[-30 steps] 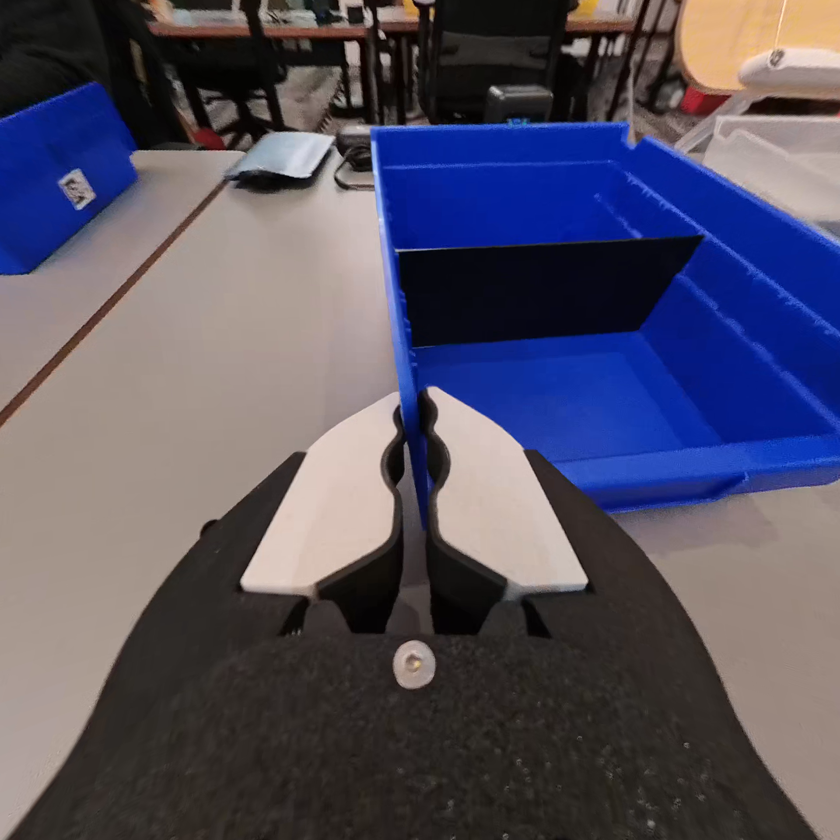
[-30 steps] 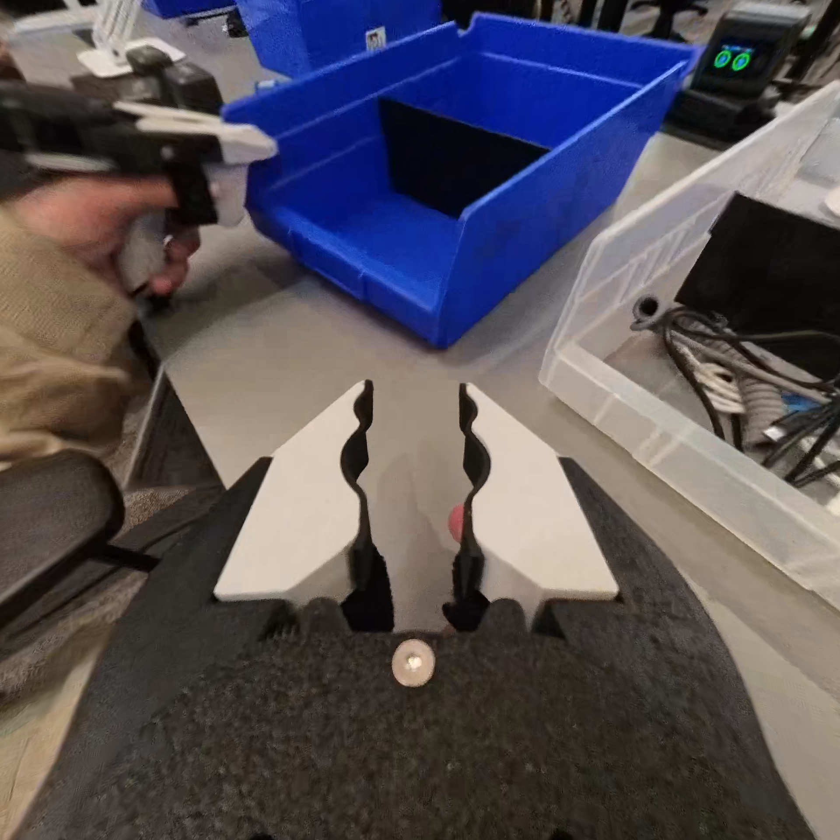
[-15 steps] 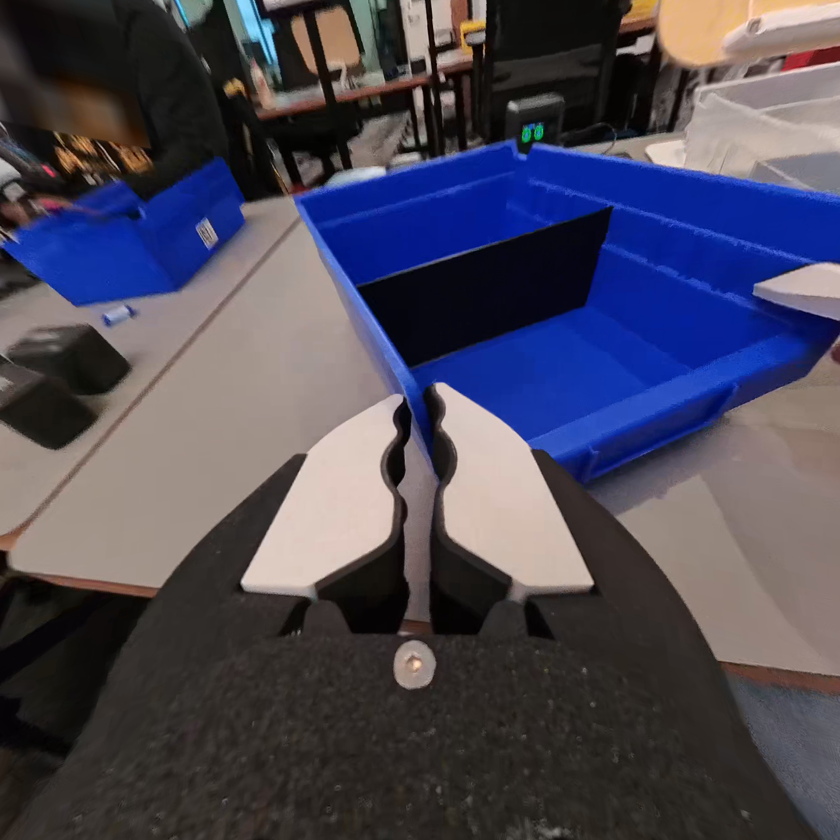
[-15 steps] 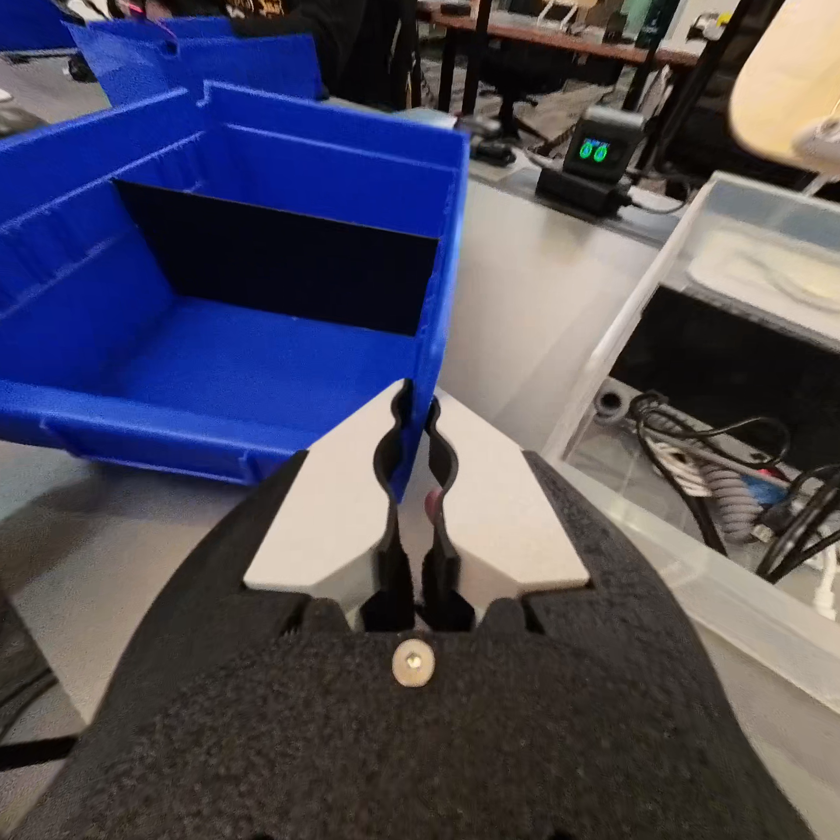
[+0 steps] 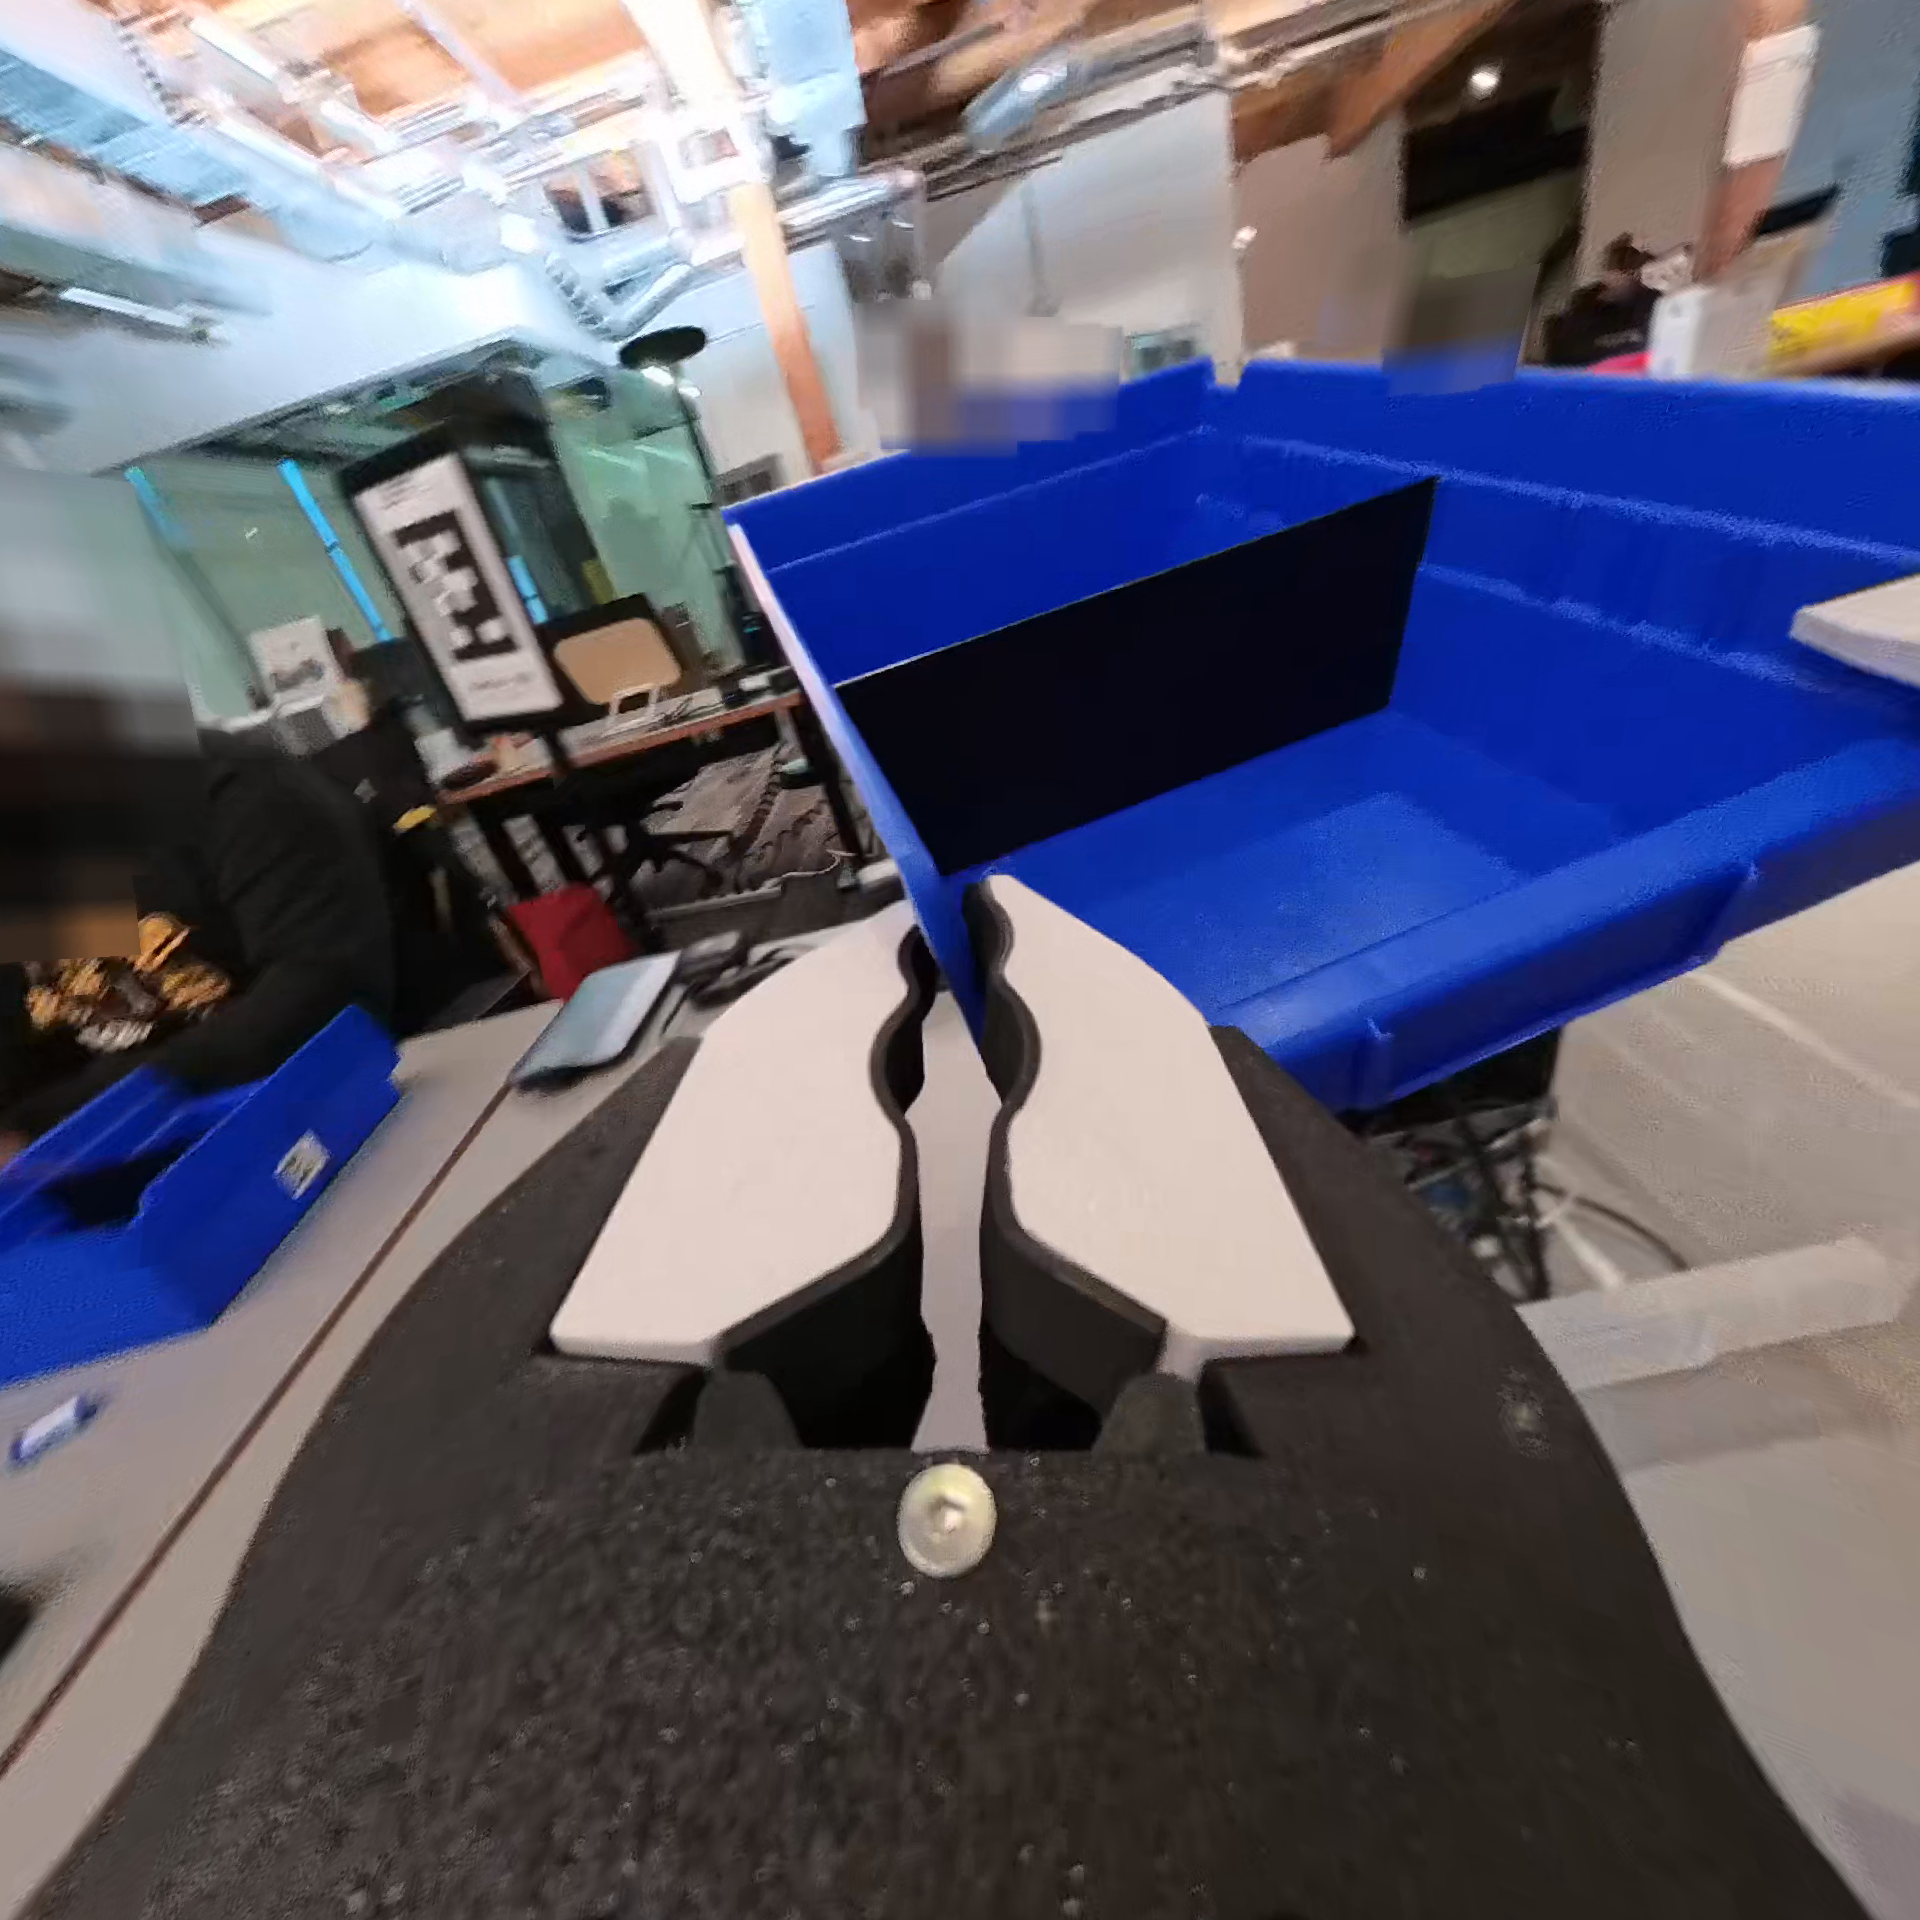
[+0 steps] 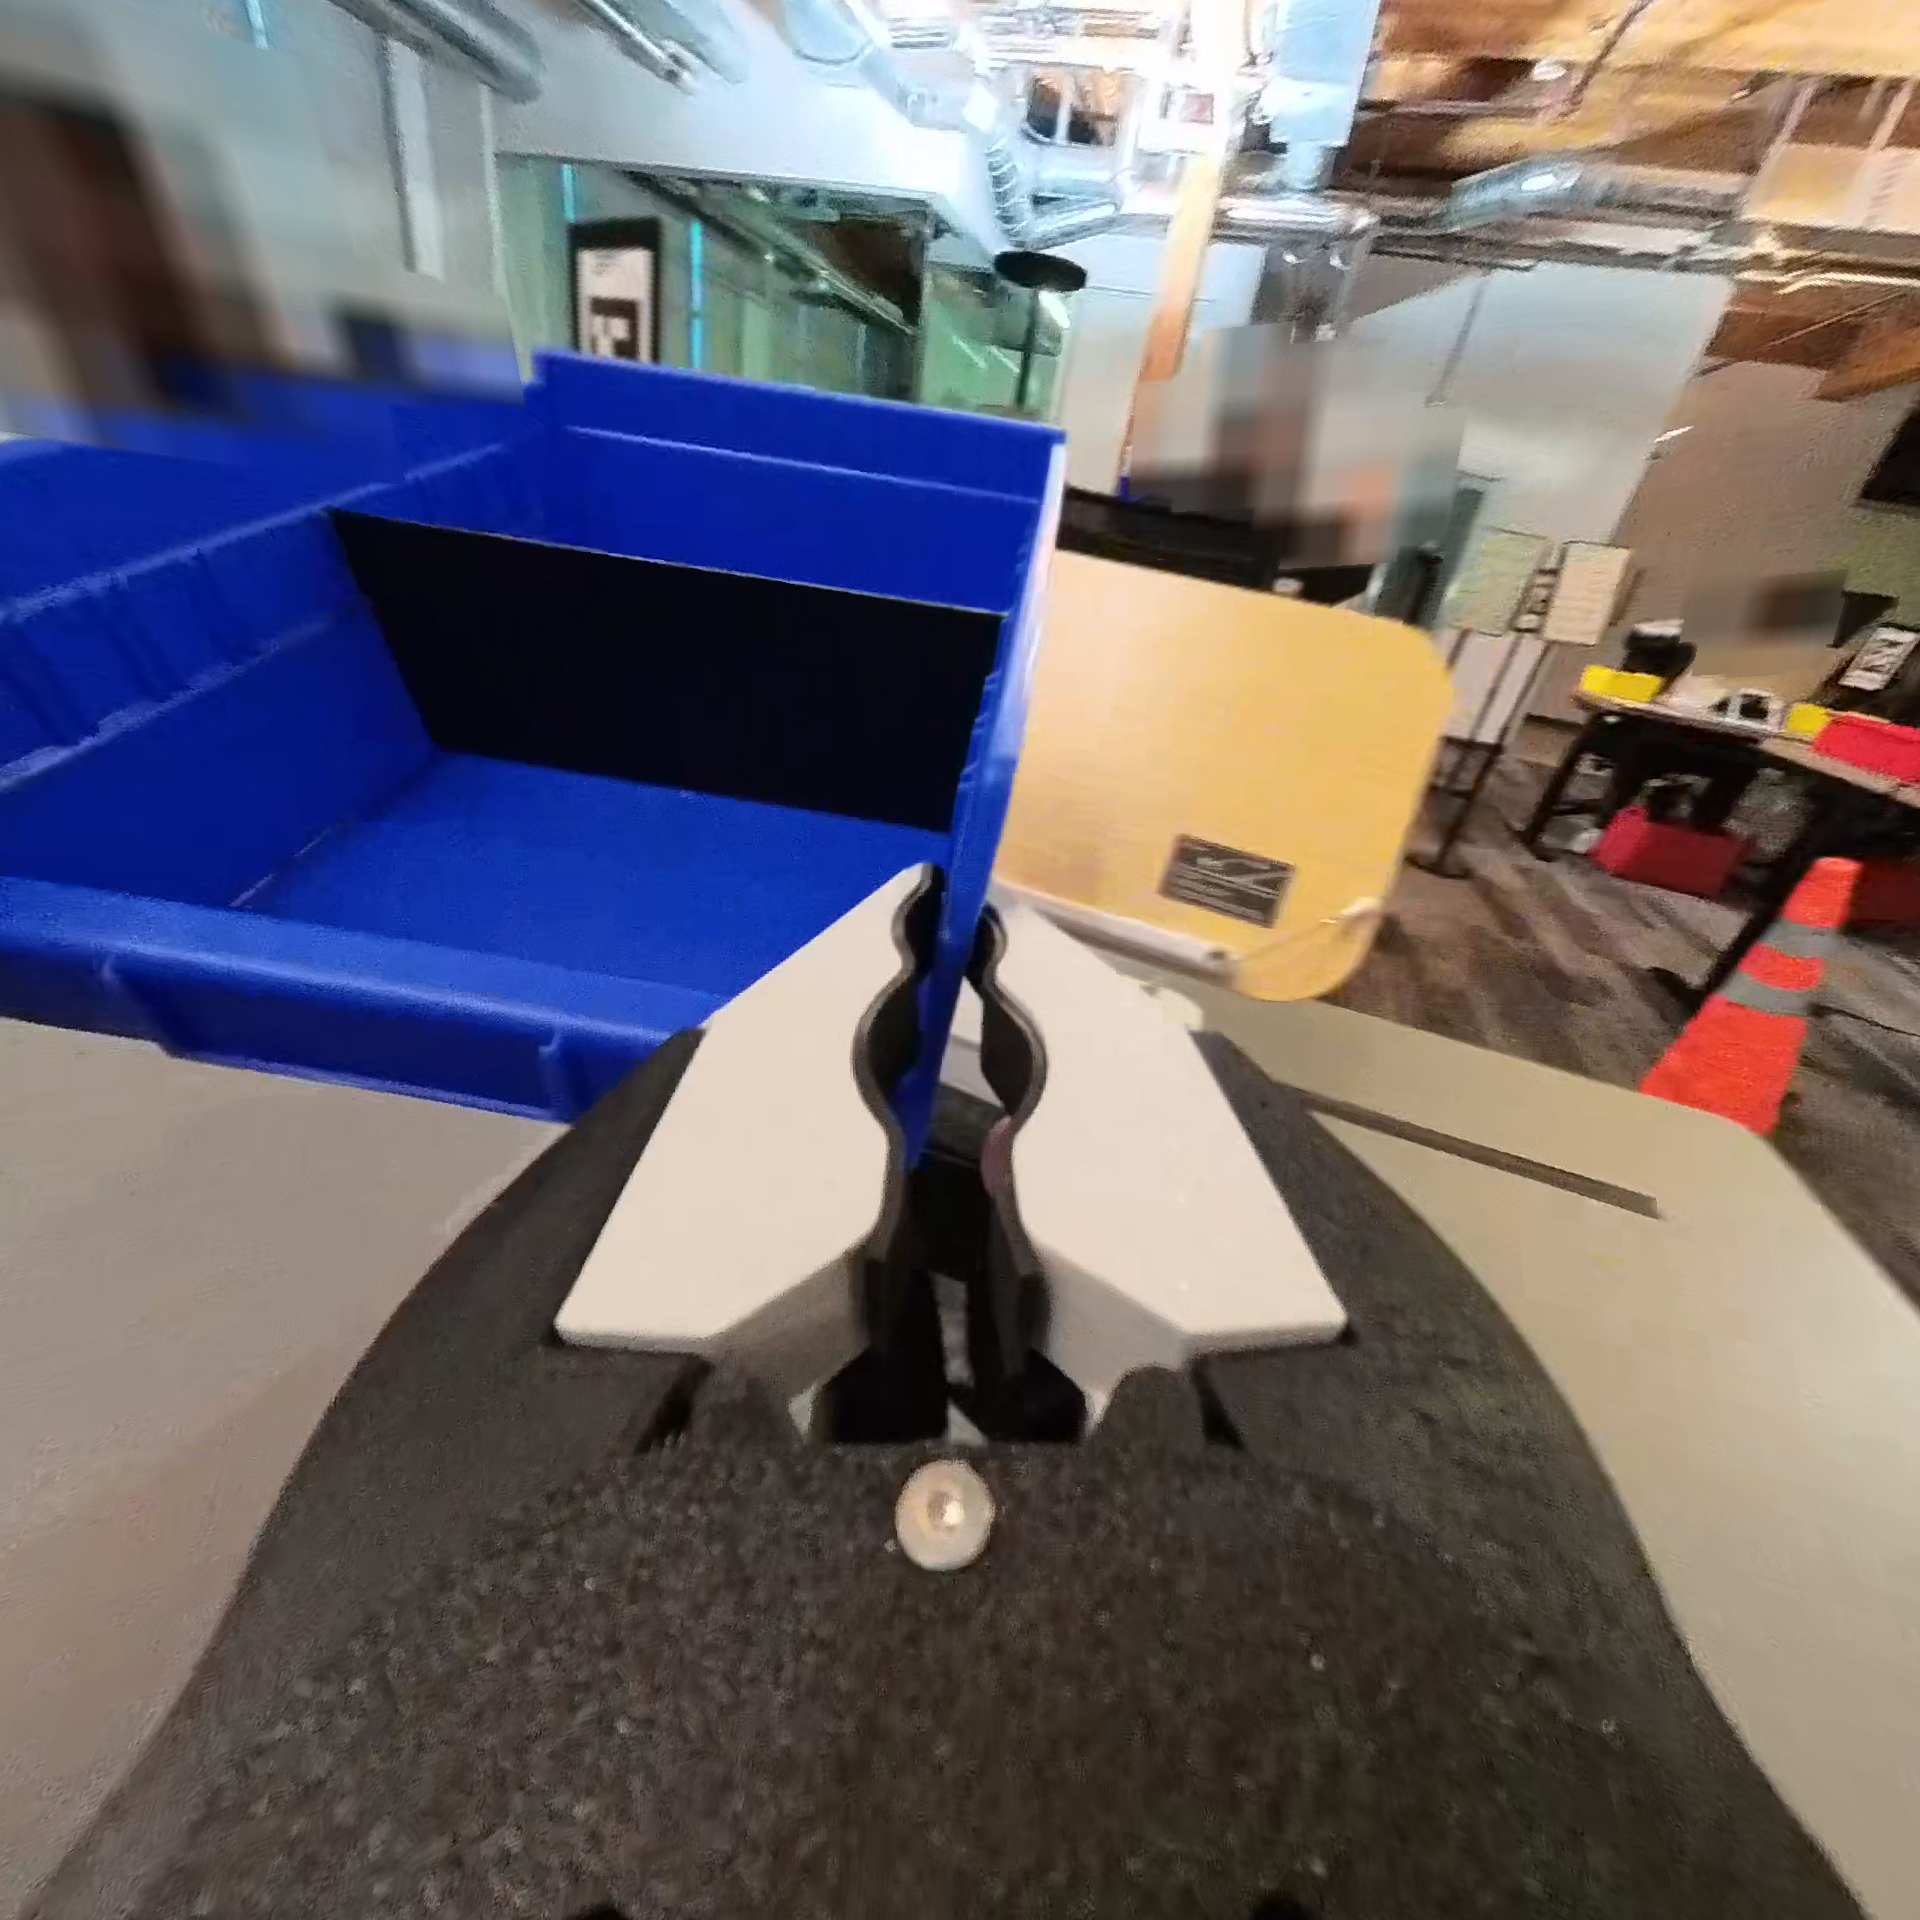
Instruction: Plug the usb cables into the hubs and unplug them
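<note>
Left wrist view: both tongs [image 5: 948, 914] [image 6: 961, 914] clamp blue bin [image 5: 1455, 831] walls.

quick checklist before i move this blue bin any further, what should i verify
1. Left gripper shut on the left side wall of the blue plastic bin: ok.
2. Right gripper shut on the bin's right side wall: ok.
3. Bin clear of the grey table: ok, its front edge hangs above the surface.
4. Bin level: not ok, it looks tilted in both wrist views.
5. Near compartment, in front of the black divider panel, empty: ok. Behind the divider: cannot tell.
6. Path clear of the tangled cables below the bin: cannot tell, the bin hides much of what is beneath it.
</note>
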The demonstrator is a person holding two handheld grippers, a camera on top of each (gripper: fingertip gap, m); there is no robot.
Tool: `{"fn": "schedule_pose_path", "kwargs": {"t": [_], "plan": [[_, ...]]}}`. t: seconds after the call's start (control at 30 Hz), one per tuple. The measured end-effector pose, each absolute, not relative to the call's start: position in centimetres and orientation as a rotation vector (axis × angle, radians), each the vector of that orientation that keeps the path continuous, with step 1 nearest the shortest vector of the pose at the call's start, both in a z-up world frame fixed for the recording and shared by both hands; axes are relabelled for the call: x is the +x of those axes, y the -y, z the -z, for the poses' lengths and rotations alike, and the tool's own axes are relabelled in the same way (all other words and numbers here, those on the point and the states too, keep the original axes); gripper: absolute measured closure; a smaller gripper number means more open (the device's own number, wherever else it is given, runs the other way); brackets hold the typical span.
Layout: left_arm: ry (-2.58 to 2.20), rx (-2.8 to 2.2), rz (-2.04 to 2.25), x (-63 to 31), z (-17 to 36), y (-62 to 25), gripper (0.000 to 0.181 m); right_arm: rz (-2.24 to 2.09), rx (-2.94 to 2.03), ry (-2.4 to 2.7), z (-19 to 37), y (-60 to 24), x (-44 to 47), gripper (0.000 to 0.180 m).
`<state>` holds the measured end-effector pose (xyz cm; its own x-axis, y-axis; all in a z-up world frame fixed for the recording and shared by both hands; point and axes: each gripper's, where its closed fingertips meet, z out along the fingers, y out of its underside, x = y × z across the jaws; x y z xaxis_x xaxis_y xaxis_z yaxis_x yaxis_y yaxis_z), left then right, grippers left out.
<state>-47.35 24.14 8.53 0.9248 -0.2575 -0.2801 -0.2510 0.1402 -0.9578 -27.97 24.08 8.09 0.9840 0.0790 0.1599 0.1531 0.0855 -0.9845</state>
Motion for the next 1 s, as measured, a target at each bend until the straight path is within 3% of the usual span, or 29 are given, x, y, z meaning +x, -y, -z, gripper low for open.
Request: {"fn": "schedule_pose_path", "kwargs": {"t": [0.2,0.47,0.6,1.0], "plan": [[-0.629,-1.459,0.130,-27.8,-9.0,-25.9,0.175,0.134,-1.627,-0.053,-6.1,-21.6,-9.2,0.176],[-0.719,-1.590,0.245,-8.6,3.0,-24.0,0.175,0.203,-1.786,-0.170,5.5,-17.6,9.6,0.177],[-0.708,-1.694,0.288,-5.5,8.6,-23.6,0.175,0.240,-1.887,-0.174,9.4,-17.4,13.0,0.177],[-0.771,-1.802,0.398,-5.5,12.0,-23.1,0.170,0.193,-2.065,-0.273,13.4,-19.2,13.4,0.176]]}}
